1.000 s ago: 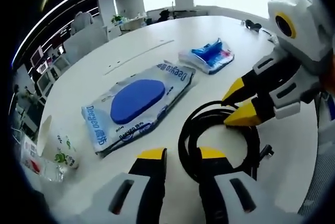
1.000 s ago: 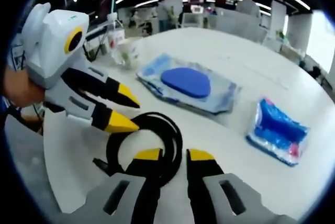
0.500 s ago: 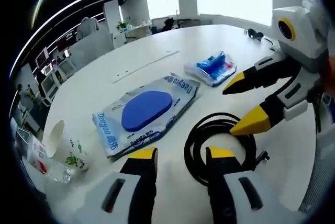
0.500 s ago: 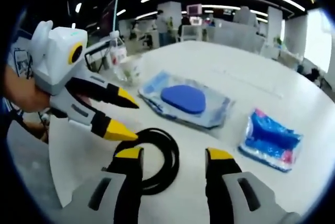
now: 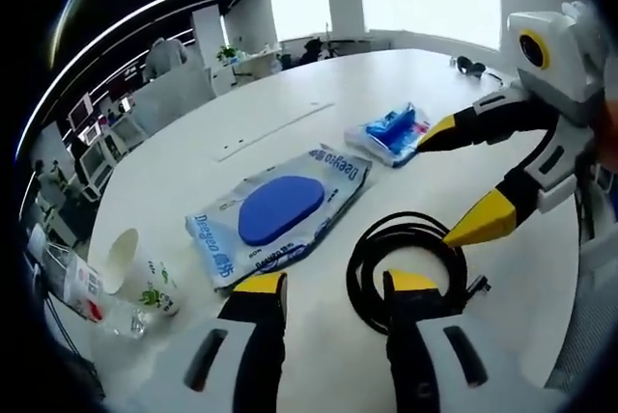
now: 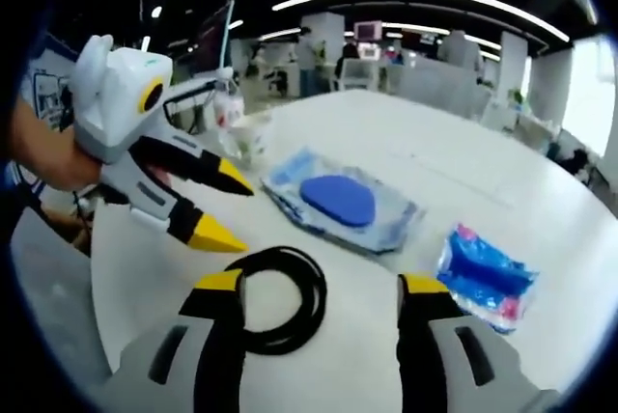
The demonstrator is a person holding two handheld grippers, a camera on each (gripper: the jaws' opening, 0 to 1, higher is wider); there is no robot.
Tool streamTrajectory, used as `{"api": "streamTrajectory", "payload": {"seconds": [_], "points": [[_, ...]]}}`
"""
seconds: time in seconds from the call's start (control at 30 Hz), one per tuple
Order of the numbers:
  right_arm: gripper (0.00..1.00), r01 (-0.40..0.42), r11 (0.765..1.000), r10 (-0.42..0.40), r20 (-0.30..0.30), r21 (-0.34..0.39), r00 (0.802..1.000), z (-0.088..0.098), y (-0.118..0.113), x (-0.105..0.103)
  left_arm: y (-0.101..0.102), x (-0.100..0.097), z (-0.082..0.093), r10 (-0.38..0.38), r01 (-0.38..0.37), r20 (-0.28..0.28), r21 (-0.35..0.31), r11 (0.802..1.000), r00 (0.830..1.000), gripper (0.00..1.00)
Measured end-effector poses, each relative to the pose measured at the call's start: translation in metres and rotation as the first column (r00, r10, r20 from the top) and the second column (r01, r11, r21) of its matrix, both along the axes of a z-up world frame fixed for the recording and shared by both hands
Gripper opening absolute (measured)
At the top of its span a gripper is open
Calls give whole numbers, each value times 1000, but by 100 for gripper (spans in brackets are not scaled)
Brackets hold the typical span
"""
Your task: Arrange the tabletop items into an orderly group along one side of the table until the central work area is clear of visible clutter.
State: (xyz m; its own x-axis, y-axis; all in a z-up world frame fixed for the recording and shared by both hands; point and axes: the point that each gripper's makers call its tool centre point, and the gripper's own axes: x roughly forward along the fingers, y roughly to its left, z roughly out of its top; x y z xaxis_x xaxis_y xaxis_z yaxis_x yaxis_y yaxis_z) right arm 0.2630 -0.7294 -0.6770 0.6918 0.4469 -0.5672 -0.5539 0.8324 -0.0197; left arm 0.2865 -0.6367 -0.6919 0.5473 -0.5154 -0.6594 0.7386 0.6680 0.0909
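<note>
On my white tabletop I count one coiled black cable, one large wet-wipe pack with a blue oval lid, one small blue packet, one paper cup lying on its side and one plastic bottle beside it at the edge. The cable lies nearest me, just ahead of both tools; the wipe pack lies between it and the cup, the small packet well apart. Nothing blocks the cable. My left tool has its jaws spread wide, holding nothing; my right tool likewise, wide and empty. A second ago both were narrow and closer to the coil; they have since opened and pulled back.
</note>
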Motion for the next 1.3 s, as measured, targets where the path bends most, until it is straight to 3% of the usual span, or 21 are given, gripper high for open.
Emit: {"api": "streamTrajectory", "payload": {"seconds": [0.4,0.8,1.0,1.1,1.3], "points": [[76,0,1000,0,14,5,1000,11,0,-9,-6,-9,15,-22,23,27,-16,1000,999,51],[89,43,999,-43,25,13,999,22,-8,-18,5,-17,34,-11,13,64,-31,999,998,64],[92,29,999,-30,29,29,999,32,-6,-15,9,-22,39,9,-8,43,-34,999,999,73],[98,41,999,-42,33,31,999,36,-8,-13,12,-24,43,11,-10,58,-28,1000,998,75],[100,37,999,-38,46,34,998,46,-9,-18,21,-30,43,56,-55,38,-34,998,998,93]]}}
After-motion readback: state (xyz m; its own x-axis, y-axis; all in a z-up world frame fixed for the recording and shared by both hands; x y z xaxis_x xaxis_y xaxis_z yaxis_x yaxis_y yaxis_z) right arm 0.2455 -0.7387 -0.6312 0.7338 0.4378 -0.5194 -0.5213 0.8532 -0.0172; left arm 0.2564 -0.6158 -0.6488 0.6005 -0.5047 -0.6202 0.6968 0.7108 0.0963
